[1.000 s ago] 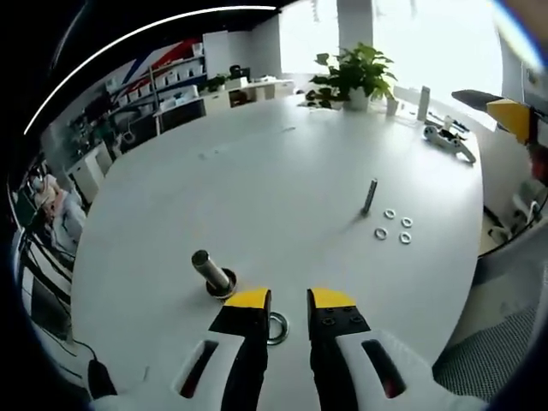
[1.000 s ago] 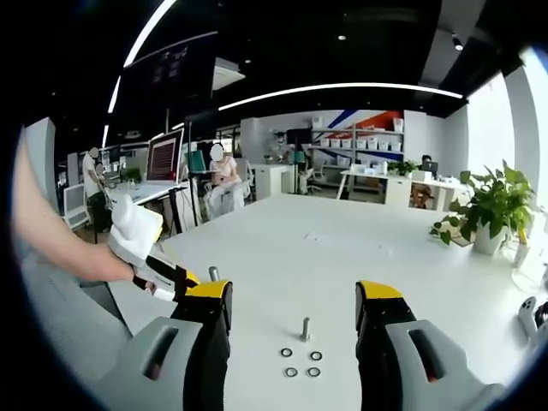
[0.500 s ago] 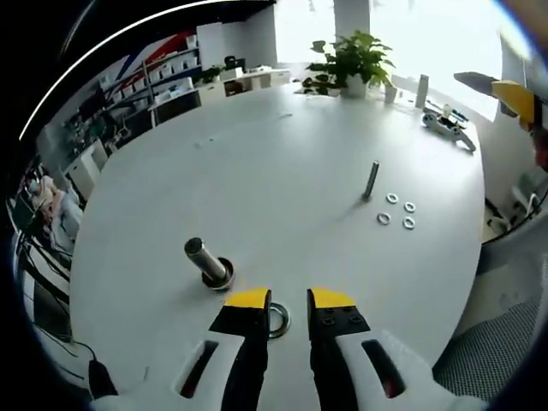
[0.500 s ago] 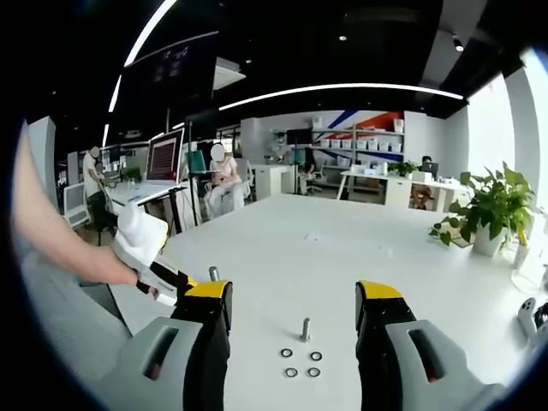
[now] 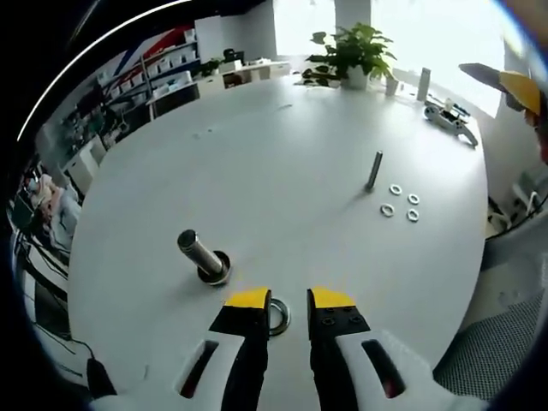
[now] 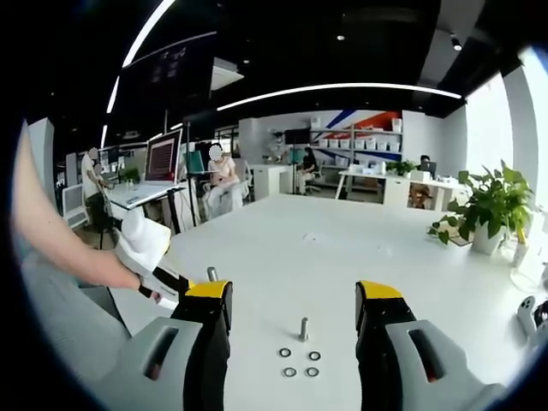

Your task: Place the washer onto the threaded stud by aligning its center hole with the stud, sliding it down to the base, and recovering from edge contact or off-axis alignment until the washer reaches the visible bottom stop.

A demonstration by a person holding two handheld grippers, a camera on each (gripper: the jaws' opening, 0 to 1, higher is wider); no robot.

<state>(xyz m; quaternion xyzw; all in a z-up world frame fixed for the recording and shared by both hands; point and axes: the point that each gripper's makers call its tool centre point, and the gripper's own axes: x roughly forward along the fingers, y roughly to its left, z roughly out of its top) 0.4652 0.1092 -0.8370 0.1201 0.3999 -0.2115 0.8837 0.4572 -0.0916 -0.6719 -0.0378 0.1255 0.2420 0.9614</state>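
Left claw point(image 5: 288, 300): black jaws with yellow tips, set narrow, pinching a flat silver metal washer point(image 5: 278, 315) by its edge. The washer hangs between the tips, just above the white round surface point(image 5: 282, 171).

Thick grey threaded stud point(image 5: 199, 253): stands tilted in the view on a dark round base, just beyond and to the left of the left claw tips. The held washer is beside it, apart from the shaft, not yet over its top.

Thin upright grey metal bolt point(image 5: 374, 170): farther across the surface, to the right. Four small loose silver washers point(image 5: 401, 200) lie in a cluster just beside its foot.

Far edge of surface: a green potted plant point(image 5: 355, 53) and a white handheld device point(image 5: 449, 119).

Right claw point(image 6: 294, 295): black jaws with yellow tips, held wide apart with nothing between them, above the same surface point(image 6: 342, 248). Between its jaws, farther off, the thin bolt point(image 6: 303, 328) stands with the four loose washers point(image 6: 300, 363) in front of it.

Left gripper as seen from the right gripper view: the left claw point(image 6: 175, 282) reaches in from the left in a person's hand point(image 6: 128, 270), with the top of the thick stud point(image 6: 212, 274) just beside it.

Background: open office with shelves and seated people.
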